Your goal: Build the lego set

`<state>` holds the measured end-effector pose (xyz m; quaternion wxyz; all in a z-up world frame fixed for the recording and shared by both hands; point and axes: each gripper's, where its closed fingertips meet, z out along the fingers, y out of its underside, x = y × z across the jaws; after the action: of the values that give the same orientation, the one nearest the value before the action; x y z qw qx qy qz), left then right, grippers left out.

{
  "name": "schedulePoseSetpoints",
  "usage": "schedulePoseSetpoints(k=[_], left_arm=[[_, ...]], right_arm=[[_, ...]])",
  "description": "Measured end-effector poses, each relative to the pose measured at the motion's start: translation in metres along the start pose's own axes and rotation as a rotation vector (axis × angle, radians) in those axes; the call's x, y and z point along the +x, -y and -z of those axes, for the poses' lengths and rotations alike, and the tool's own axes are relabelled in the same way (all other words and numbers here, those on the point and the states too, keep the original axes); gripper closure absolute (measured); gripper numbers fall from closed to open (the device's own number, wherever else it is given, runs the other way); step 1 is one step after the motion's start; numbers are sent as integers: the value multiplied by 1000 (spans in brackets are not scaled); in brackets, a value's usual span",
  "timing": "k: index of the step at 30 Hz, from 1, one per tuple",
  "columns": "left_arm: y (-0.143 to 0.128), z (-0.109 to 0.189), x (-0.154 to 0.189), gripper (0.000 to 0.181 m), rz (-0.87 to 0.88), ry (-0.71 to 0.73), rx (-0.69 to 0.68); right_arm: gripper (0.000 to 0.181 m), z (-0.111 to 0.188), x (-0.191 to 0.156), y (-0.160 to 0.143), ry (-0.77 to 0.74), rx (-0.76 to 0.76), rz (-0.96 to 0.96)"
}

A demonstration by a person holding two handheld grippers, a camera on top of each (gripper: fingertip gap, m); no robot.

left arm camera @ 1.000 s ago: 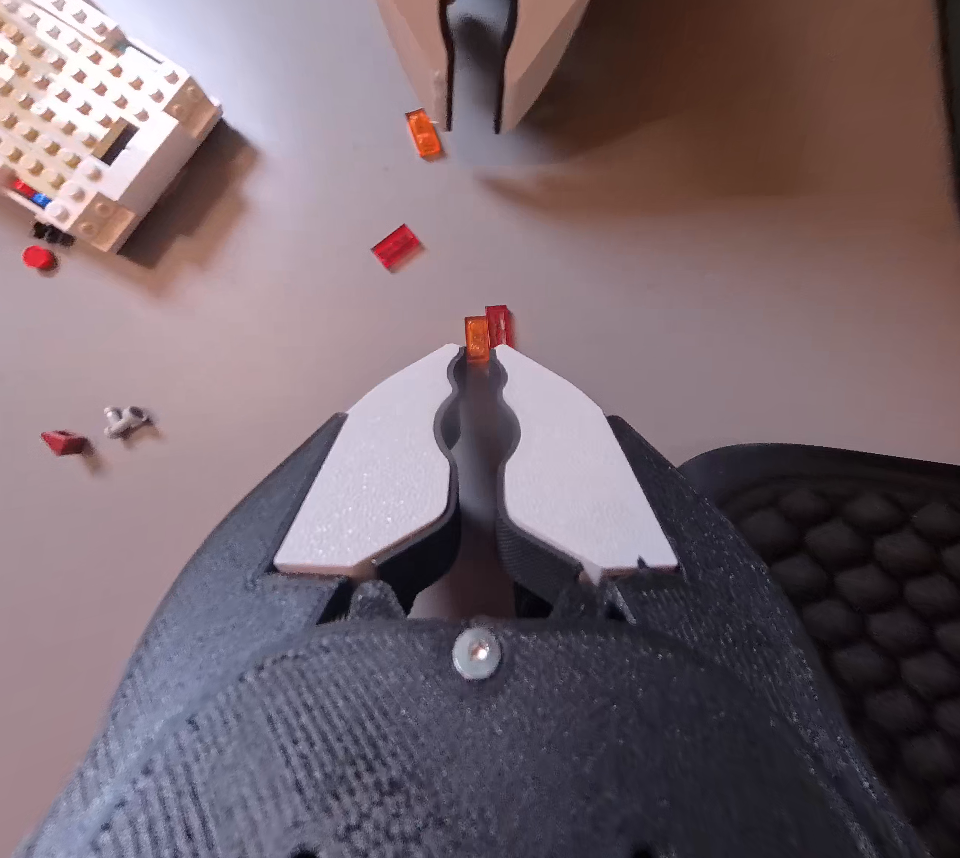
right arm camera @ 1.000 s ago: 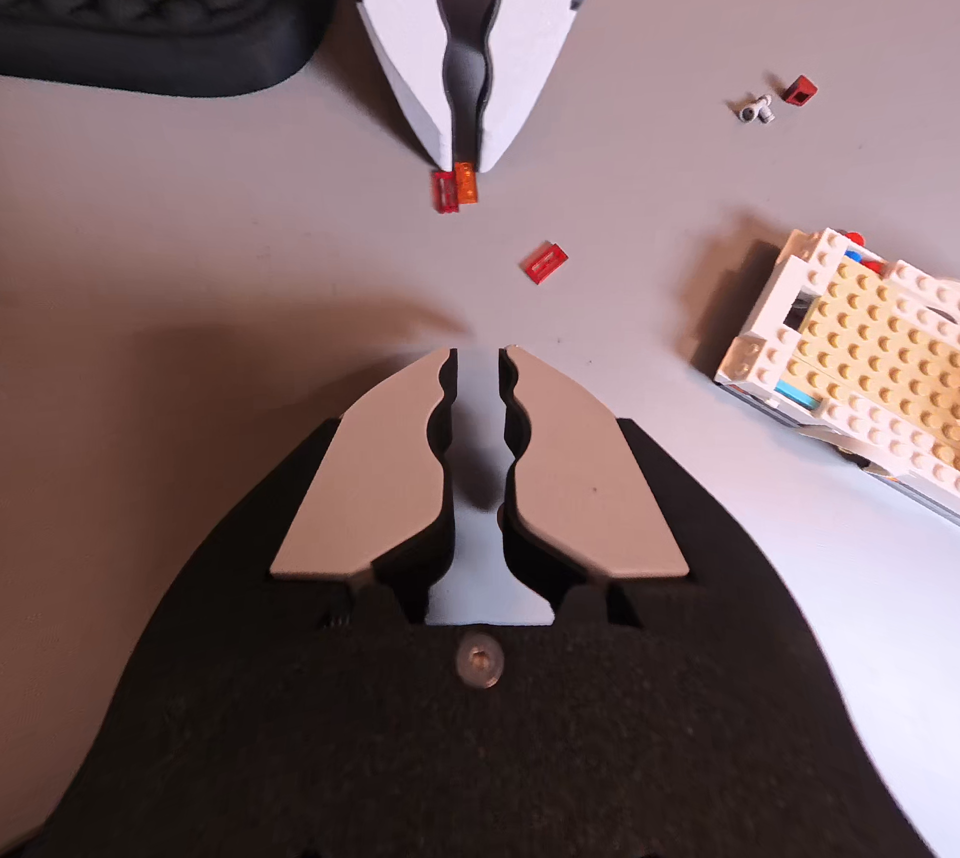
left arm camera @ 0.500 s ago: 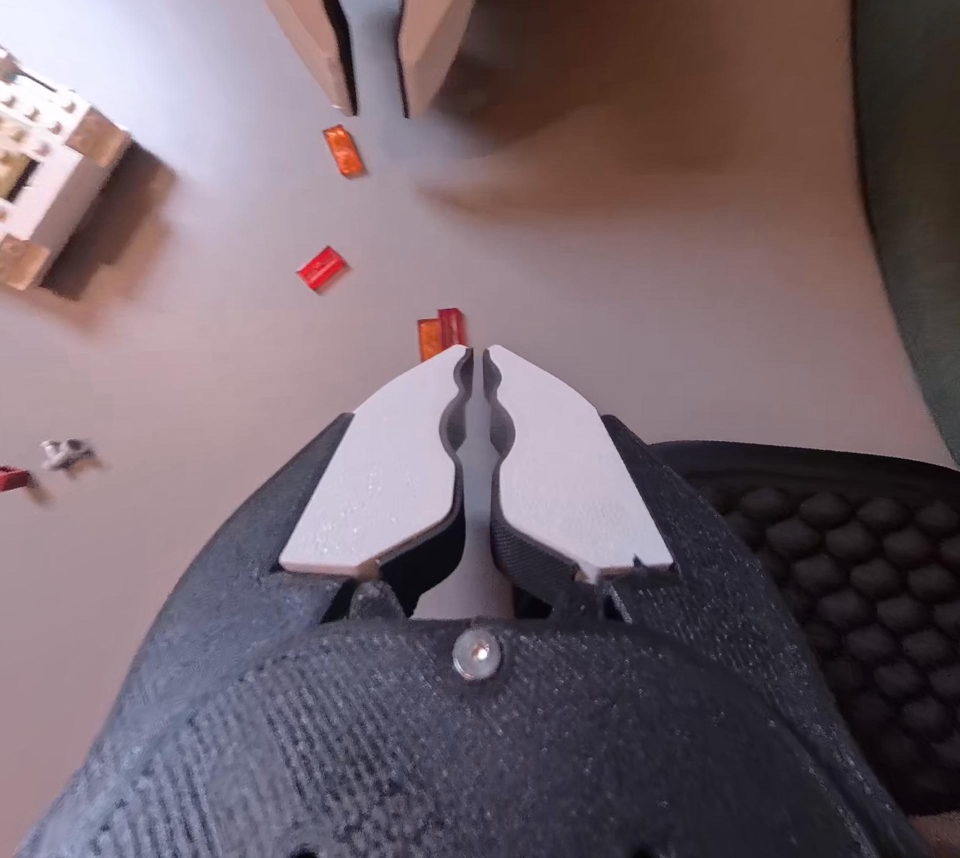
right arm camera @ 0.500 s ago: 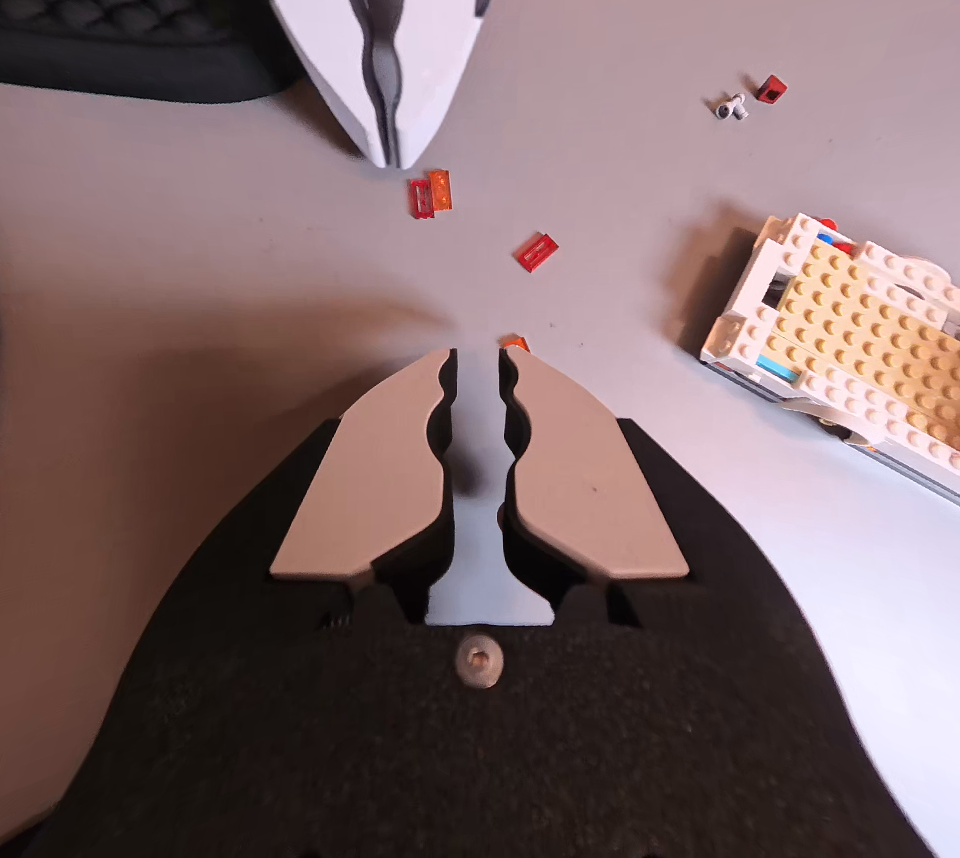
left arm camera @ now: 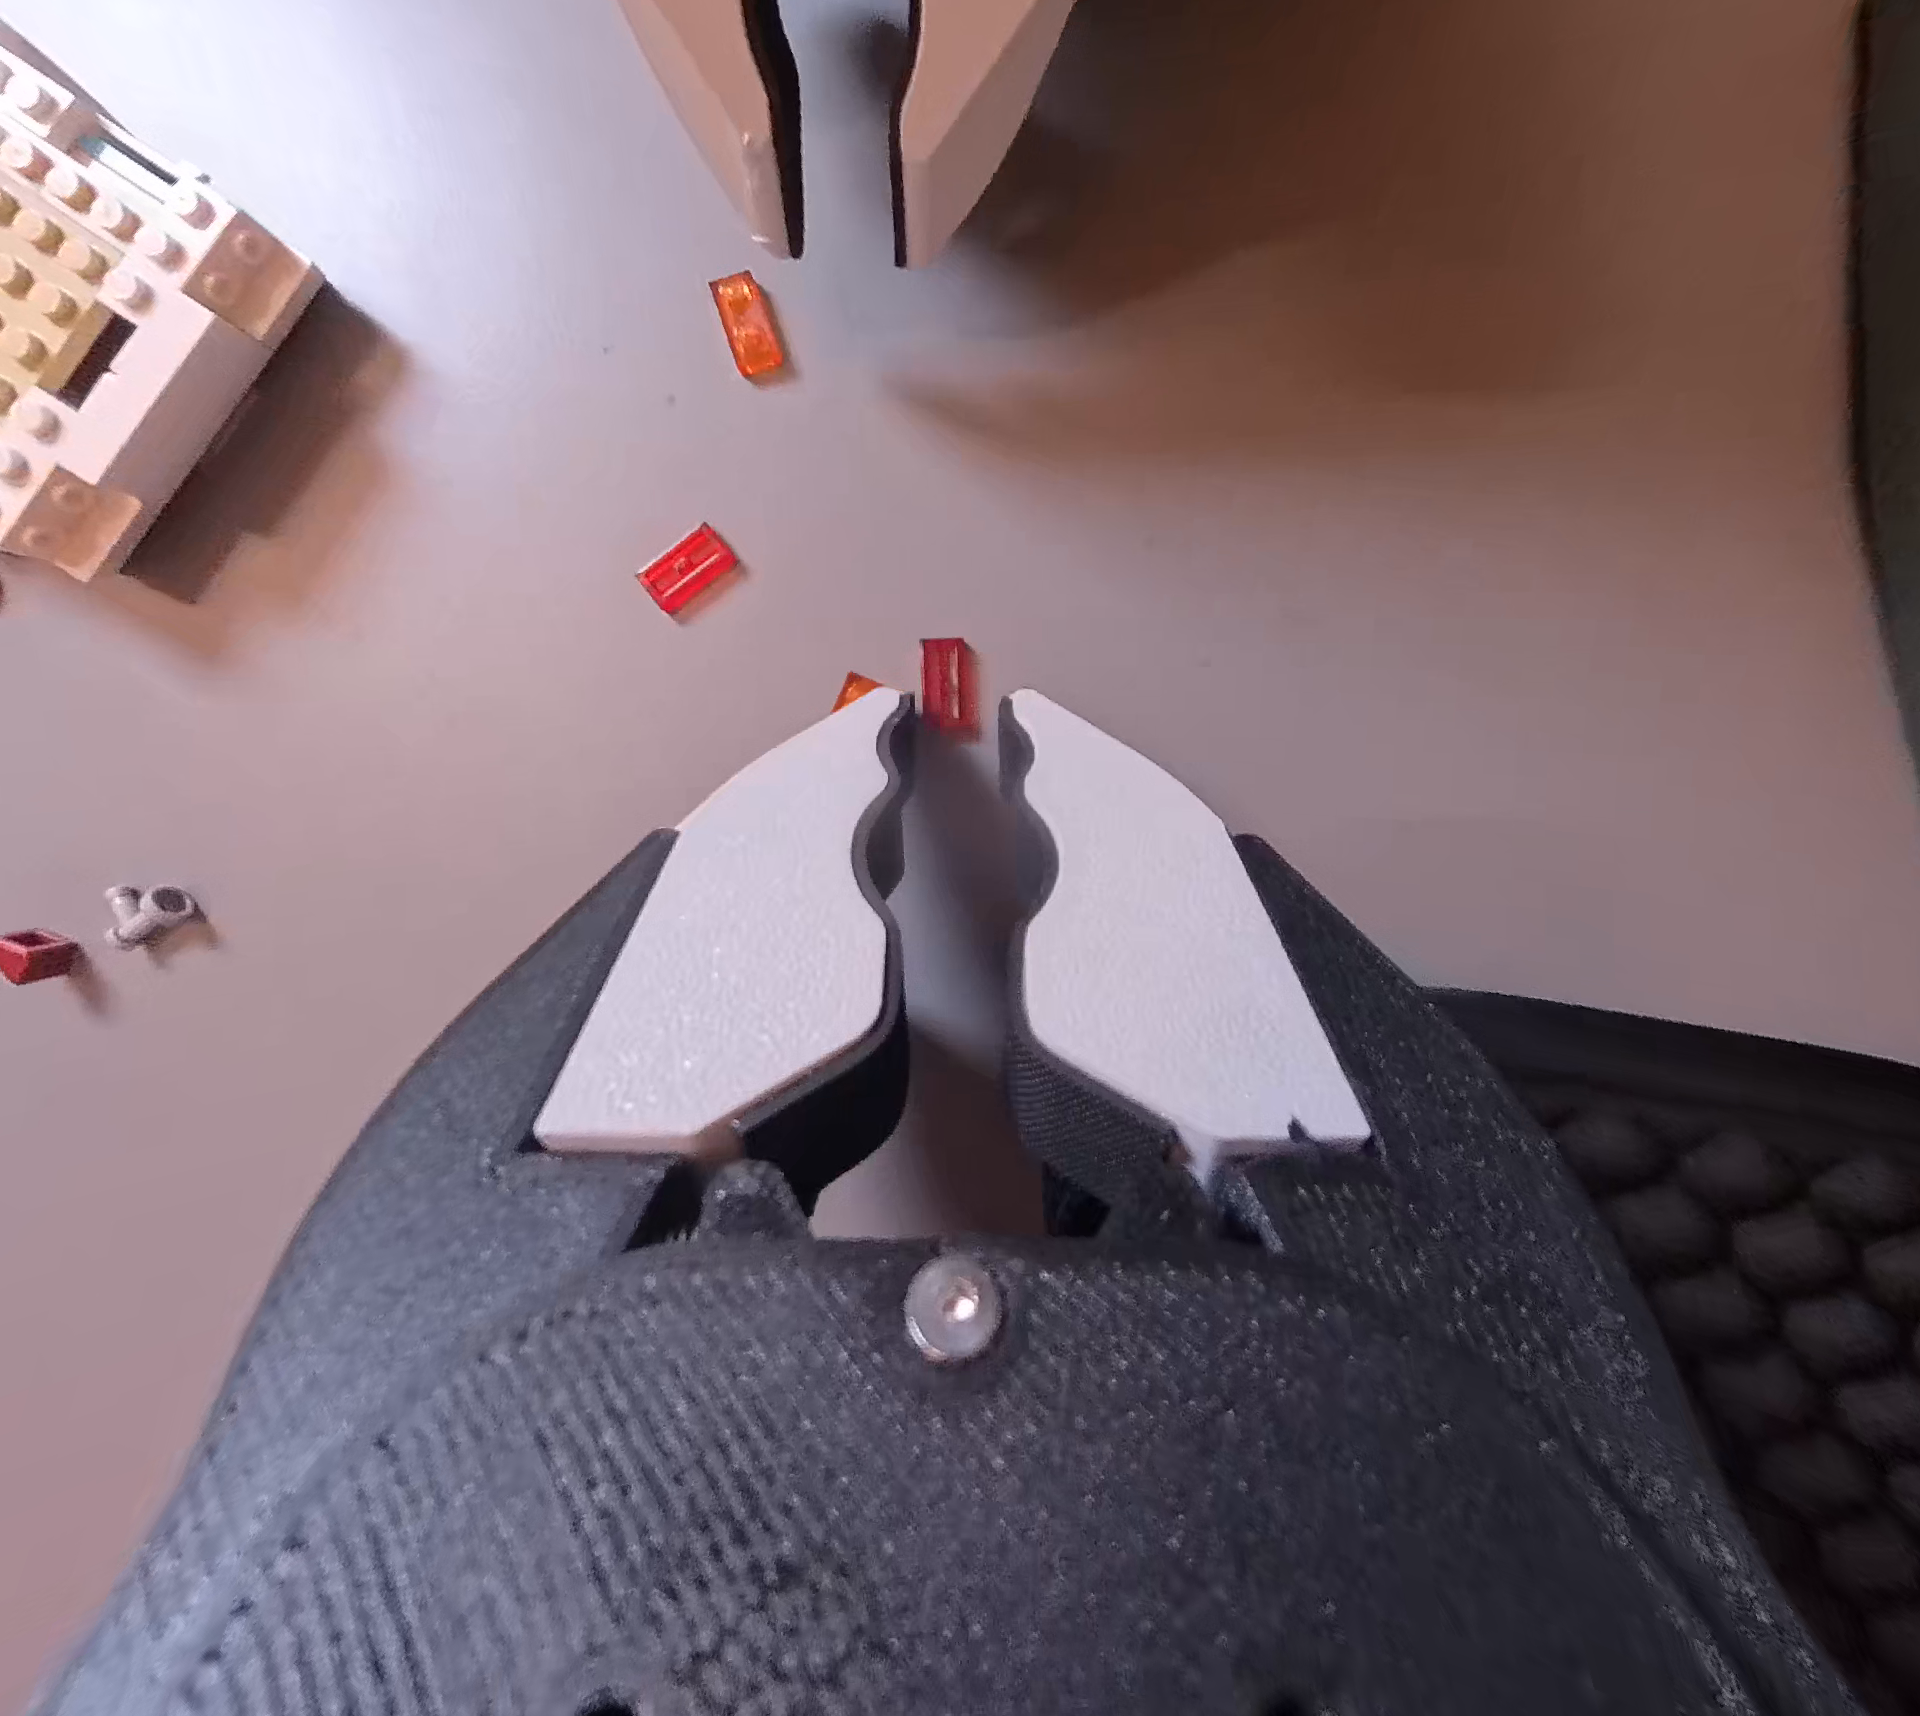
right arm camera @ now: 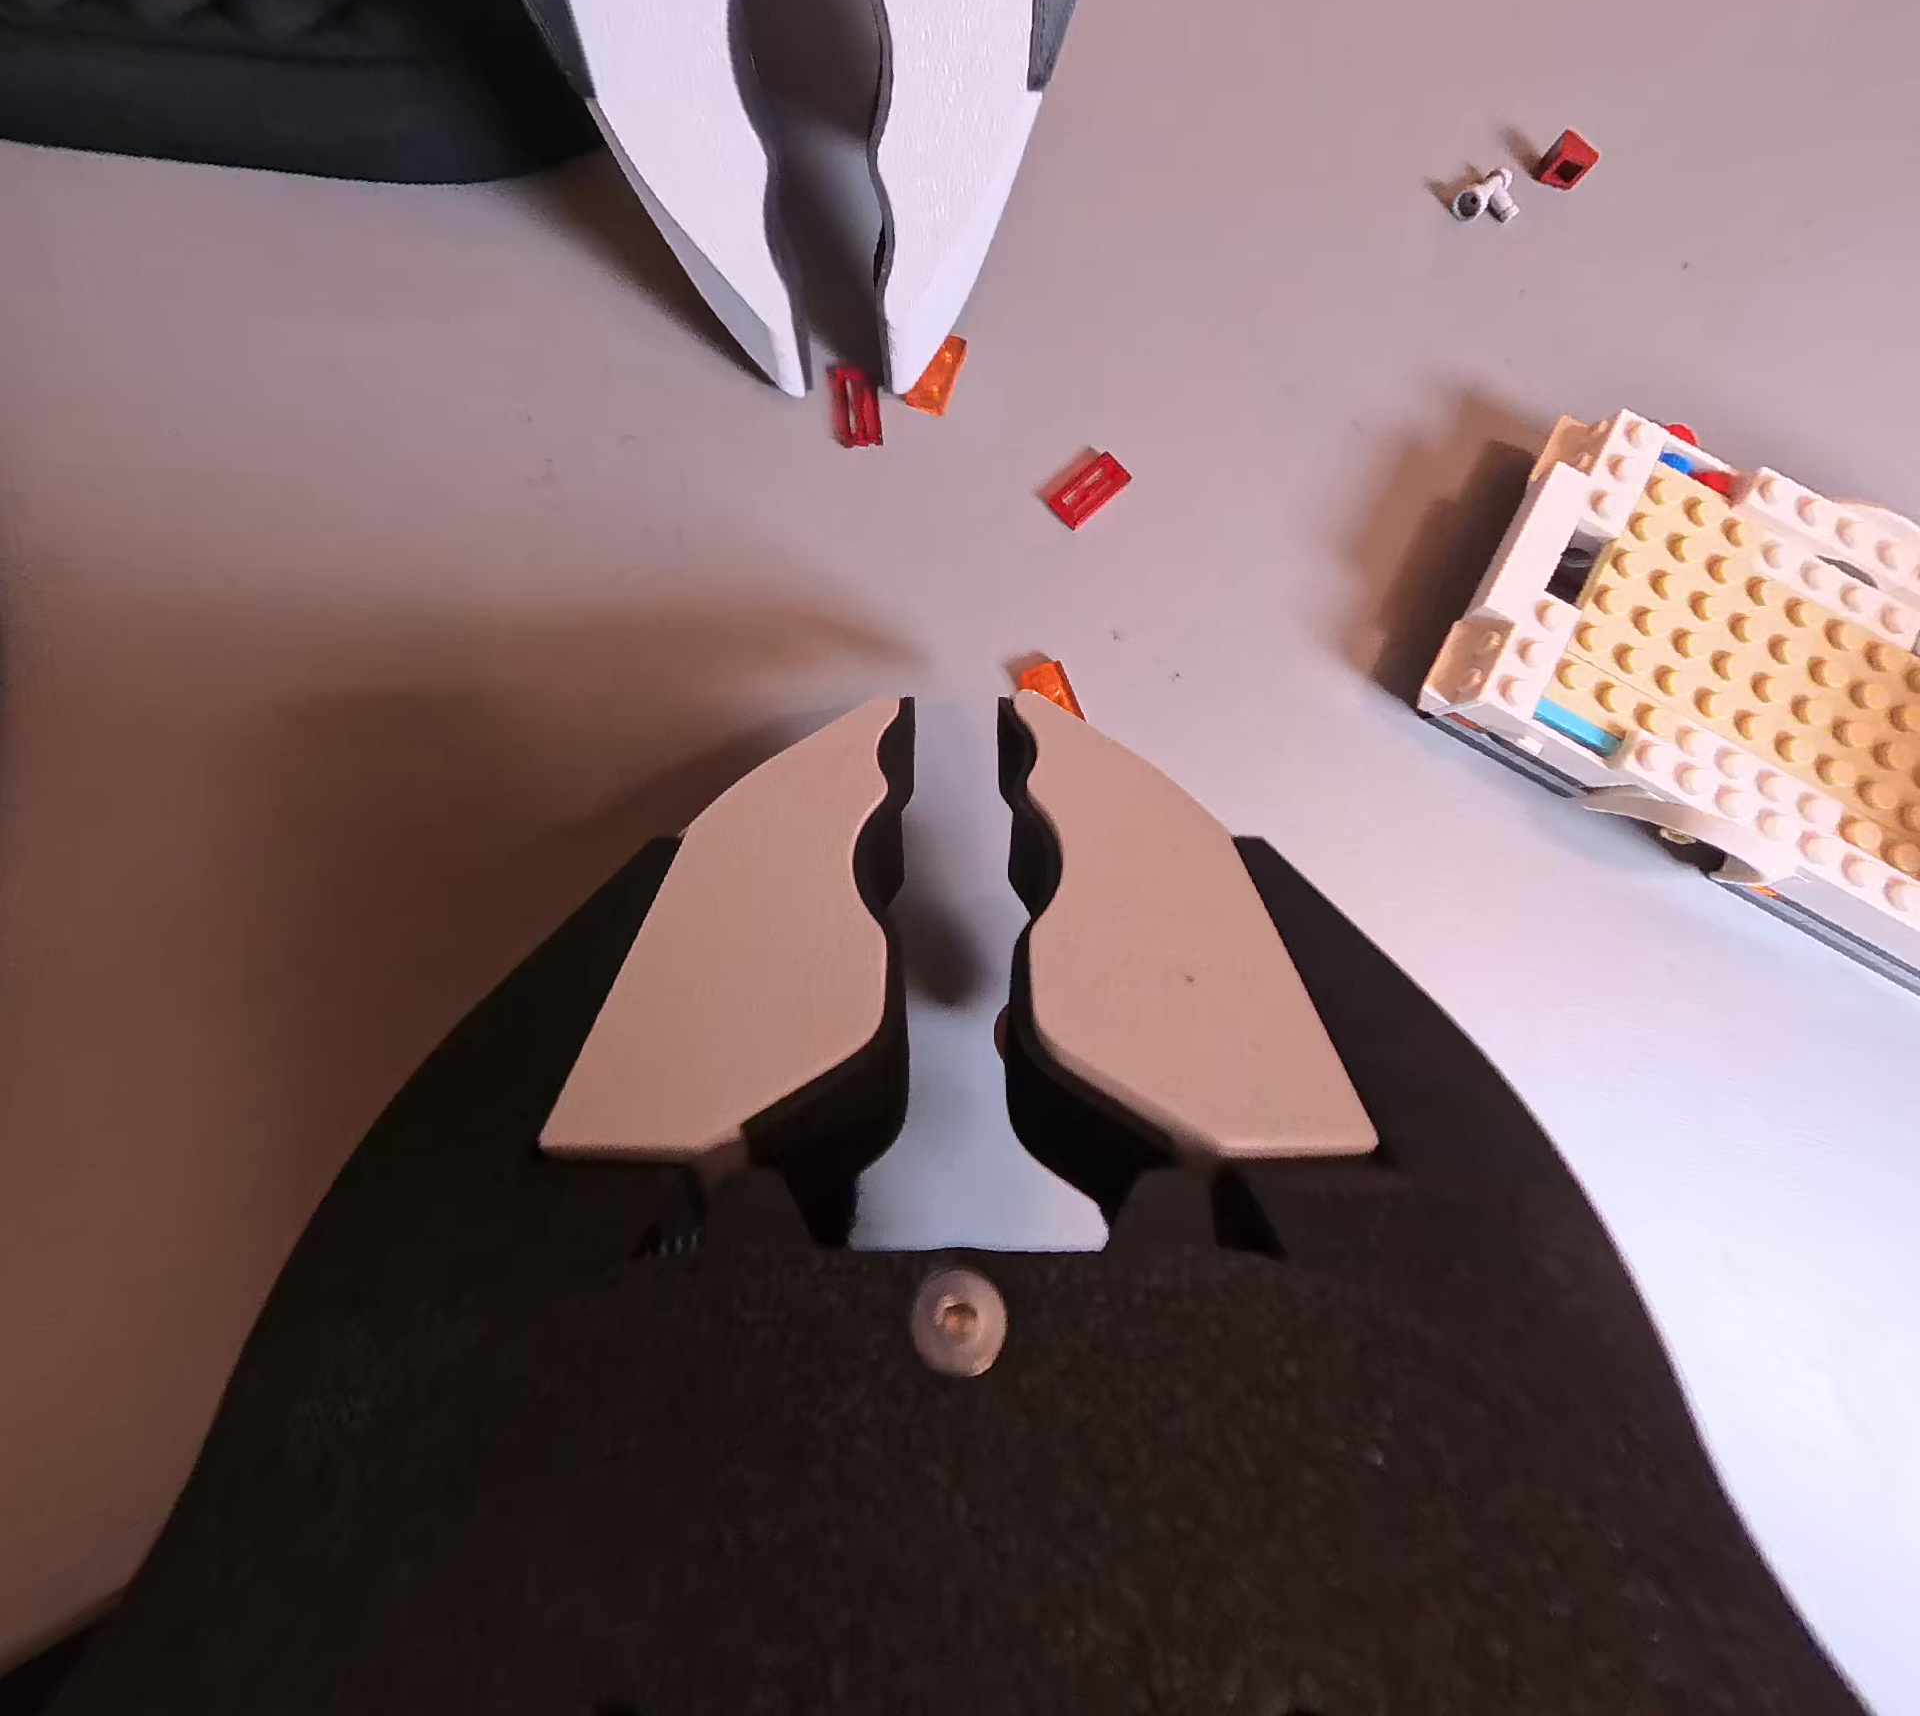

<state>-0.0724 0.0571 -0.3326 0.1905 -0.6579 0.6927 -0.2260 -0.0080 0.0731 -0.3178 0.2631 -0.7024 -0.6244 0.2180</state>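
Picking seems the step in hand: left tongs [left arm camera: 954,710] stand parted and empty around a red tile [left arm camera: 949,687] mid-worktop [left arm camera: 1351,575], beside an orange tile [right arm camera: 937,376]. Right tongs [right arm camera: 956,710] gape empty. Next: close gently, then carry to the white model [right arm camera: 1704,658].

warm, fairly bright light casts soft smeared shadows on the table [left arm camera: 1351,627]; wide-angle edges bend and blur.
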Motion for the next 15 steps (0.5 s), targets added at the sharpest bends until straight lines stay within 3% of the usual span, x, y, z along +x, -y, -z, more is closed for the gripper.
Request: schedulePoseSetpoints(k=[6, 11, 15], left_arm=[[5, -1, -1, 173, -32, 16, 23], [47, 30, 10, 173, -36, -103, 361], [71, 63, 14, 174, 106, -286, 602]], right_arm=[[166, 1, -8, 11, 25, 58, 22], [164, 6, -20, 37, 44, 201, 79], [164, 24, -27, 67, 35, 383, 121]])
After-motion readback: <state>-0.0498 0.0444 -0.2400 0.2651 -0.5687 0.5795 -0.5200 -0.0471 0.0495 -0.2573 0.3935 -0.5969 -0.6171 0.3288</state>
